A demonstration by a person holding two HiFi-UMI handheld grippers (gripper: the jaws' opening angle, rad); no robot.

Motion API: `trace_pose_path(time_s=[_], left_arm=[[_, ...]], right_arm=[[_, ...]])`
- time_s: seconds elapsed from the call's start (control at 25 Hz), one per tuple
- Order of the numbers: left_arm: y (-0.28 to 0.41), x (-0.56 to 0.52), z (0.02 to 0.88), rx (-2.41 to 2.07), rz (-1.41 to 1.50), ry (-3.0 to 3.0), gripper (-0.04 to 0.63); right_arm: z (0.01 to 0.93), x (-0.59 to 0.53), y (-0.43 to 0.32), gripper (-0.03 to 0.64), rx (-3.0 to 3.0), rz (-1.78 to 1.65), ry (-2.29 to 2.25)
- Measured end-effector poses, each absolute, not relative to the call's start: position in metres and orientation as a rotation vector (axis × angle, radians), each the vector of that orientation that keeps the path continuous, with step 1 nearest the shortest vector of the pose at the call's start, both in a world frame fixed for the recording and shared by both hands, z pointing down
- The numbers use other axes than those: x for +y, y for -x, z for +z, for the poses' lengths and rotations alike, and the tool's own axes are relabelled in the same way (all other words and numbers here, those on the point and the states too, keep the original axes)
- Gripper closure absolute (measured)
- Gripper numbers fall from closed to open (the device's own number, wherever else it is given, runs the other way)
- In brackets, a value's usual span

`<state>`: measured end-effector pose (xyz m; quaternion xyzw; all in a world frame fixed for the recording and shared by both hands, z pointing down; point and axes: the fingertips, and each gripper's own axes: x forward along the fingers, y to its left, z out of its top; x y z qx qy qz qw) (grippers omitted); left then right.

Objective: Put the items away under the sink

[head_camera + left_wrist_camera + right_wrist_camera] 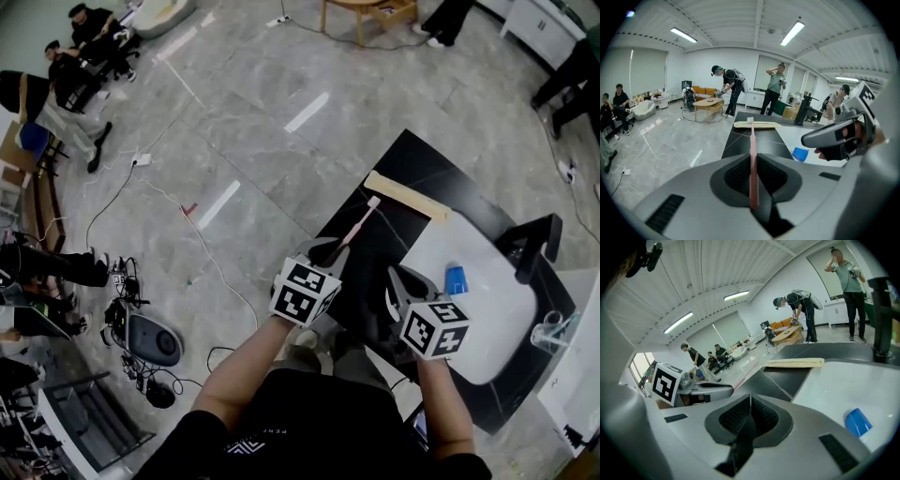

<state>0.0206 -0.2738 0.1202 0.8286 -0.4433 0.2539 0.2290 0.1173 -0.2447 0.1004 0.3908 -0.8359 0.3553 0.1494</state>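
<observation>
Though head view hides the grip, left gripper clamps toothbrush

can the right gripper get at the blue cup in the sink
Probably yes: the blue cup lies uncovered in the sink just ahead of the right gripper, whose empty jaws are shut.

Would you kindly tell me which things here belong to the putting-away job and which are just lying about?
Job:
- pink toothbrush, gripped by the left hand-held gripper
- blue container, probably, lying in the white sink

Lying about:
- wooden board on the black counter
- grey device on the floor
</observation>
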Motion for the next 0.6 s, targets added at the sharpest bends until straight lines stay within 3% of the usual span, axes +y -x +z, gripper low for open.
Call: trace_pose_path(time_s=[0.6], left_arm=[[-0.015, -0.230, 0.097, -1.117, 0.632, -2.396, 0.546]], right_arm=[[0.083, -0.199, -0.105, 0.580, -2.367, 0.948, -1.234]])
